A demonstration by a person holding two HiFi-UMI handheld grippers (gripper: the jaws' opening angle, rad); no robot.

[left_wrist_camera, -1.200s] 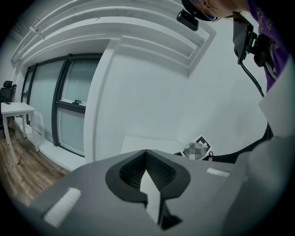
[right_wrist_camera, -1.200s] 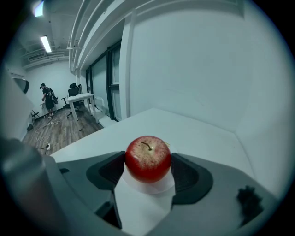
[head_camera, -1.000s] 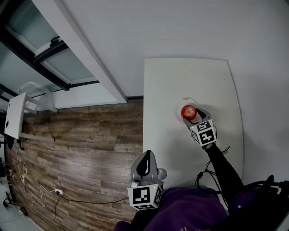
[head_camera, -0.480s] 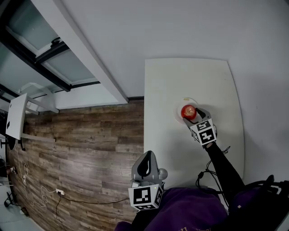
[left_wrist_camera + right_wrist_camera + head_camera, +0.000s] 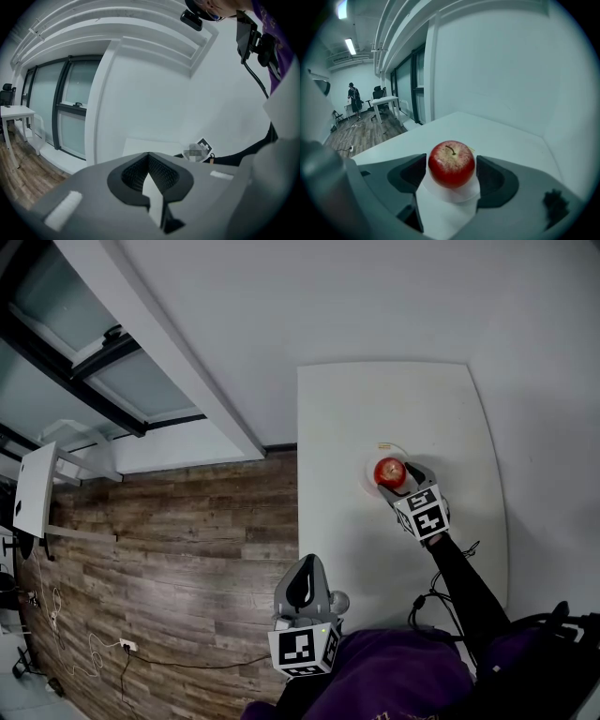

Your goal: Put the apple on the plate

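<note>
Left gripper point(image 5: 149, 158): nearest the body, off the table's edge and above the wooden floor point(image 5: 187, 521); its jaws are pressed together with nothing between them.
Right arm: a black sleeve point(image 5: 464, 587) reaches forward over the table point(image 5: 394, 399).
Right gripper point(image 5: 452, 167): out over the middle of the tabletop, well apart from the left one; its jaws close in on both sides of the apple, one dark pad against each flank.
Apple point(image 5: 451, 158): red, upright with the stem on top, between the right gripper's jaws and directly over the plate.
Plate point(image 5: 455, 194): small, white and round, lying flat on the table beneath the apple; the fruit seems to sit on it, though the angle does not clearly show the contact underneath.
Table: white, its far end against the white wall point(image 5: 375, 296).
Far room: in the right gripper view, a desk point(image 5: 385, 100) and a standing person point(image 5: 352, 96) by the windows.
</note>
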